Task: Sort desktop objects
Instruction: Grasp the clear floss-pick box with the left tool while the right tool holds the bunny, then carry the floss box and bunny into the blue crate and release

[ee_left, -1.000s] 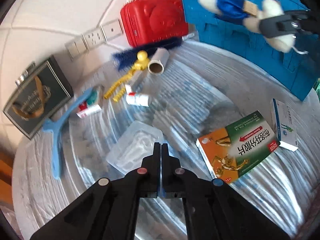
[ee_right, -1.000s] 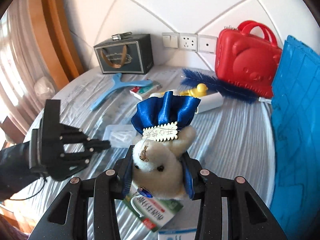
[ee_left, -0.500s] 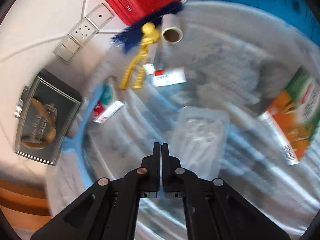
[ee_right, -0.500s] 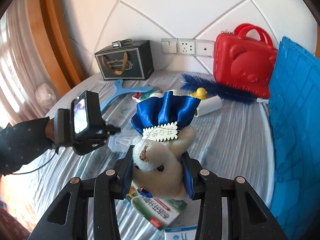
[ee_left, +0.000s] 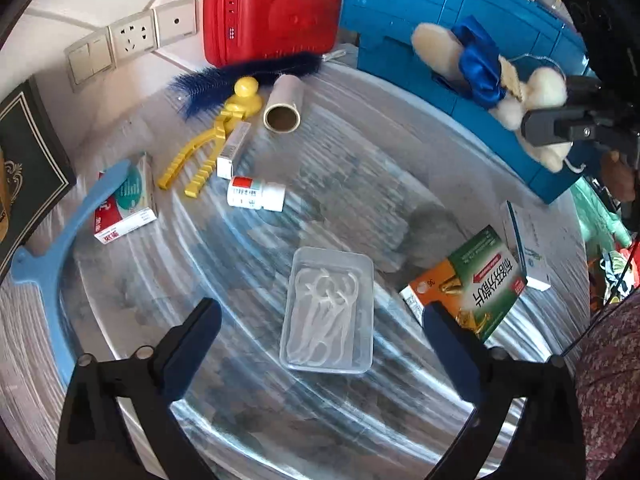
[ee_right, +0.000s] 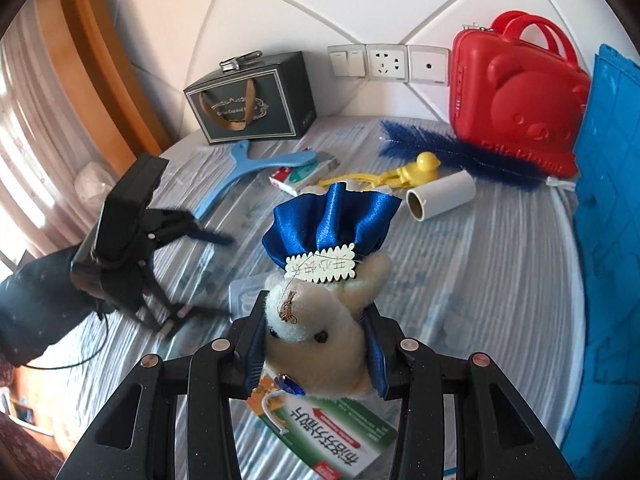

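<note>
Desktop things still lie all over the round table (ee_left: 248, 420) with its shiny striped cloth, so I think most of the sorting is left. One soft cream plush bunny in a shiny blue satin skirt (ee_right: 320, 320) is off the table, squeezed in the right gripper (ee_right: 318, 354) near the big blue plastic crate (ee_left: 460, 20). The left gripper (ee_left: 320, 340) is opening wide with nothing pressed between its jaws, just above a clear hard plastic box of white floss picks (ee_left: 330, 312). A flat orange and green cardboard box (ee_left: 468, 284) lies beside it. Farther off sit a small white pill bottle (ee_left: 256, 197), a yellow plastic duck clamp (ee_left: 218, 132), a cardboard tube roll (ee_left: 283, 105) and a fluffy dark blue feather (ee_left: 224, 84)
</note>
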A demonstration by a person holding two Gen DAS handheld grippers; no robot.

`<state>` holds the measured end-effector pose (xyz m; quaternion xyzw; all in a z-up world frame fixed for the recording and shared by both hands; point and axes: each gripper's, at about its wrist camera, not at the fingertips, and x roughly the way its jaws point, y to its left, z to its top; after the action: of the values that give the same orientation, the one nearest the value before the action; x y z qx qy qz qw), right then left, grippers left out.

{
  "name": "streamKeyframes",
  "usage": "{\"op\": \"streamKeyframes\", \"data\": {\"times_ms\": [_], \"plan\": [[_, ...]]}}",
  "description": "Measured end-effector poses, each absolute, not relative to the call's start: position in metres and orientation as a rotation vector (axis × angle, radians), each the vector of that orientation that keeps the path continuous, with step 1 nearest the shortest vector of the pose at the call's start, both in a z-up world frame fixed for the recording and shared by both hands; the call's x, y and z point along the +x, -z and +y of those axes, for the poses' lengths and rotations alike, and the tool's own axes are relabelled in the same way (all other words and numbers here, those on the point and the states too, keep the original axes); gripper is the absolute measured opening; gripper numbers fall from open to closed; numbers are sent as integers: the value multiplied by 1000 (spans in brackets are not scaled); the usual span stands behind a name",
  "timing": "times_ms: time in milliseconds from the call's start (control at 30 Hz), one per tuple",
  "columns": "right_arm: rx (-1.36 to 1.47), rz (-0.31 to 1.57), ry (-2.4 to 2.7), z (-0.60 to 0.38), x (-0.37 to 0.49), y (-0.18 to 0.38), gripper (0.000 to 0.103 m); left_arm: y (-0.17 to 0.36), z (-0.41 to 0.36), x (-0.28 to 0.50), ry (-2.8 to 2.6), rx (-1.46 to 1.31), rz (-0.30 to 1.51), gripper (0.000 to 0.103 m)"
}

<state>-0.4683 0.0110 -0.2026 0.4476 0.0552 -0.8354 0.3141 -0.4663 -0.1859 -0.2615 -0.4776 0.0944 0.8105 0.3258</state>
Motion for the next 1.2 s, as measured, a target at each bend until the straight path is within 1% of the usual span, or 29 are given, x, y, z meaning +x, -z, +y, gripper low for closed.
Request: {"op": "streamKeyframes", "data": {"times_ms": [67, 167, 267, 300, 400, 433, 600, 667, 733, 800, 833, 900, 933, 1033, 1100, 1167, 1200], "plan": [[1181, 143, 2203, 12, -470, 203, 41, 263, -186, -466, -2128, -1249, 232, 102], [1188, 115, 2208, 17, -471, 204, 41, 271, -182, -476, -2119, -1284, 271, 102], [1196, 82, 2209, 22, -472, 204, 41, 284, -176, -484, -2166, -1348, 377, 102], [1192, 84, 2212, 22, -472, 203, 41, 289, -175, -486, -2182, -1351, 387, 102], [1189, 77, 2219, 26, -472, 202, 42, 295, -173, -493, -2155, -1365, 290, 102], [1190, 73, 2220, 27, -472, 202, 42, 297, -171, -495, -2148, -1374, 292, 102], [1193, 57, 2213, 29, -473, 203, 42, 310, -151, -493, -2185, -1398, 442, 100], [1186, 62, 2211, 29, -472, 202, 42, 317, -149, -494, -2187, -1428, 449, 99], [1181, 58, 2215, 30, -471, 200, 42, 320, -152, -497, -2200, -1458, 401, 94], [1170, 64, 2224, 30, -469, 199, 42, 317, -150, -501, -2227, -1461, 385, 81], [1166, 71, 2228, 30, -468, 198, 42, 316, -149, -502, -2245, -1459, 364, 69], [1155, 83, 2237, 30, -466, 196, 42, 315, -146, -502, -2278, -1471, 356, 67], [1149, 89, 2239, 30, -464, 195, 42, 315, -145, -502, -2288, -1475, 343, 60], [1130, 96, 2242, 31, -457, 189, 42, 313, -142, -502, -2359, -1512, 322, 59], [1103, 102, 2253, 32, -450, 181, 42, 308, -140, -493, -2430, -1508, 399, 59], [1062, 121, 2277, 34, -441, 171, 42, 295, -137, -486, -2488, -1476, 395, 59], [1044, 131, 2290, 35, -438, 166, 42, 280, -137, -480, -2534, -1445, 384, 59]]}}
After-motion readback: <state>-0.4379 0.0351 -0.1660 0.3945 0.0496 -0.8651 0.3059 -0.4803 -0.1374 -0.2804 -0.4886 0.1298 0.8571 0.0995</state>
